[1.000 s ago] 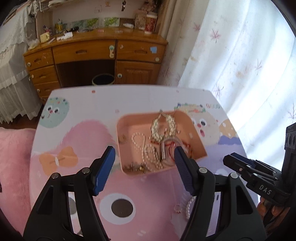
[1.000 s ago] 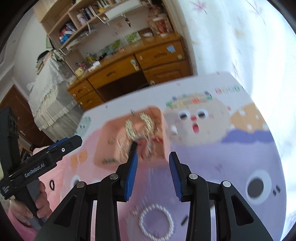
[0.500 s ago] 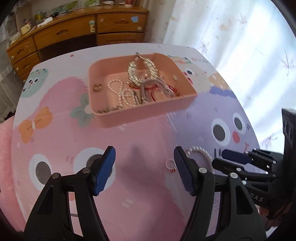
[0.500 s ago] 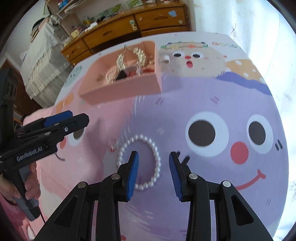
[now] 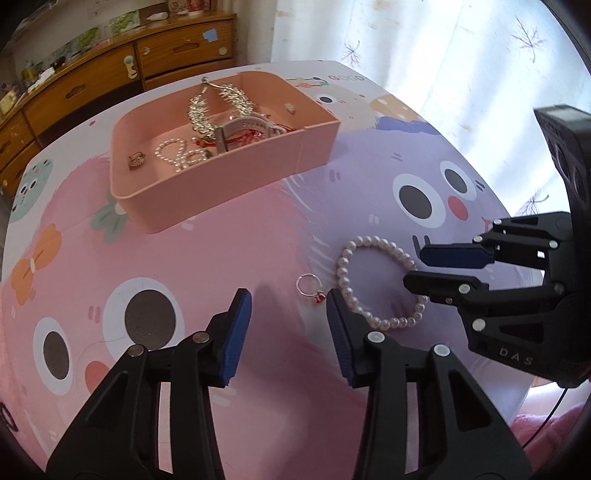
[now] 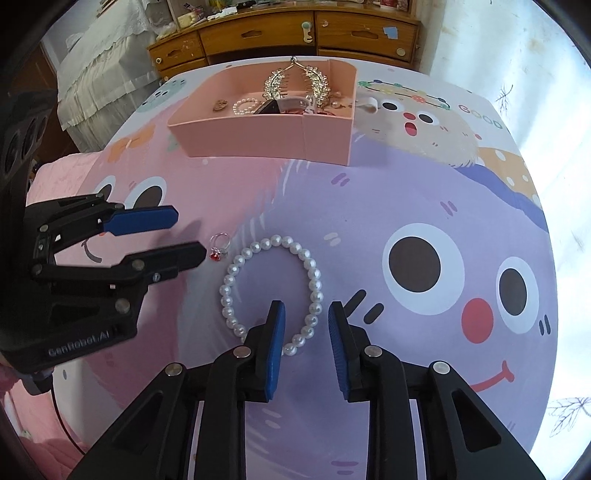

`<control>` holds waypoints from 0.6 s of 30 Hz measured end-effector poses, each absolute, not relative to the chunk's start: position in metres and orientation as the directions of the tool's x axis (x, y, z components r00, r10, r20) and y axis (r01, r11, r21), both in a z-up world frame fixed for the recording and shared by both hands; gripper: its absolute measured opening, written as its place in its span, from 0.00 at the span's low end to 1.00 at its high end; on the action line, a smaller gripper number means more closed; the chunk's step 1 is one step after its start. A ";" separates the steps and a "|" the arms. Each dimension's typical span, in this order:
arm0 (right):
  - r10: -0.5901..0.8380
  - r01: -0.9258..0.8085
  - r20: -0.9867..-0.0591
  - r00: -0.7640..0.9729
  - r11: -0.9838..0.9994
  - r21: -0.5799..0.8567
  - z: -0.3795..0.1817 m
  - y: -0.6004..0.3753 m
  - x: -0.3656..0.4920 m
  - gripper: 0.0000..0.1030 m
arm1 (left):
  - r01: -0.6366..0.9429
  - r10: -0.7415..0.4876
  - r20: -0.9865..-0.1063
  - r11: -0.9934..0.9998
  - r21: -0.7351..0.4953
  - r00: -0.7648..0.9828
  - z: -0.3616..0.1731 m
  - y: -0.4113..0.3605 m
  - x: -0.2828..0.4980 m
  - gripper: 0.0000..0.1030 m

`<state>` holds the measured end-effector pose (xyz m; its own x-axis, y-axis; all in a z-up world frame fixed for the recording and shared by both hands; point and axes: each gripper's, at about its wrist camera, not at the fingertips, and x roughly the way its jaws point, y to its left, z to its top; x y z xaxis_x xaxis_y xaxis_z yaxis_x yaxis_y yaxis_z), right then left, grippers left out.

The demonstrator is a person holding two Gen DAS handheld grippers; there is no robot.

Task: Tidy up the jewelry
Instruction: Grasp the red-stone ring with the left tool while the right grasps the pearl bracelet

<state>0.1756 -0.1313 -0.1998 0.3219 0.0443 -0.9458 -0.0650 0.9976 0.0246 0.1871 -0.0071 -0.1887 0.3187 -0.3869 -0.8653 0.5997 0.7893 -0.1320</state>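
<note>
Left gripper (image 5: 289, 308) hangs low over the counter (image 5: 229, 236), fingers spread wide and holding nothing; seen from the right wrist view it comes in from the left edge (image 6: 190, 236), its tips just short of the ring. Counter carries a cartoon-print cover in pink and purple, with big round eyes.

Pink tray (image 5: 236, 173) sits toward the far side of the counter, well apart from both grippers. Inside it: a silver leaf-shaped necklace (image 5: 201, 110) draped toward the back wall, a pearl strand (image 5: 173, 155) on the floor of the tray, a small brownish piece (image 5: 136, 160) at its left end, a pale band-like item with red cord beside it, too tangled to sort out.

Small silver ring (image 5: 307, 286) with a red stone lies flat on the counter, just ahead of the left gripper's right finger, between that finger and the pearl bracelet, apart from the beads. In the right wrist view the ring (image 6: 220, 246) sits just left of the bracelet.

Pearl bracelet (image 5: 345, 280) lies flat as an open loop on the purple area. Right gripper (image 6: 307, 319) is down at it, fingers narrowly parted, straddling the near right arc of the loop (image 6: 314, 291): left finger inside the circle, right finger outside. Beads sit between the pads; cannot tell if they touch. Not clamped.

Wooden dresser (image 6: 280, 33) stands beyond the counter; white curtain (image 5: 461, 74) to the right.
</note>
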 end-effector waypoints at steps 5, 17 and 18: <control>0.055 -0.074 -0.948 0.313 0.997 0.033 -0.204 -0.139 0.181 0.09 | 0.615 -0.373 -0.872 0.780 -0.111 0.315 -0.194 -0.013 0.185 0.36; 0.084 -0.042 -0.945 0.316 0.996 0.074 -0.206 -0.158 0.182 0.07 | 0.633 -0.346 -0.861 0.773 -0.036 0.373 -0.201 -0.027 0.182 0.21; 0.087 -0.035 -0.945 0.315 0.996 0.079 -0.206 -0.161 0.182 0.07 | 0.631 -0.347 -0.860 0.775 -0.037 0.375 -0.200 -0.026 0.182 0.20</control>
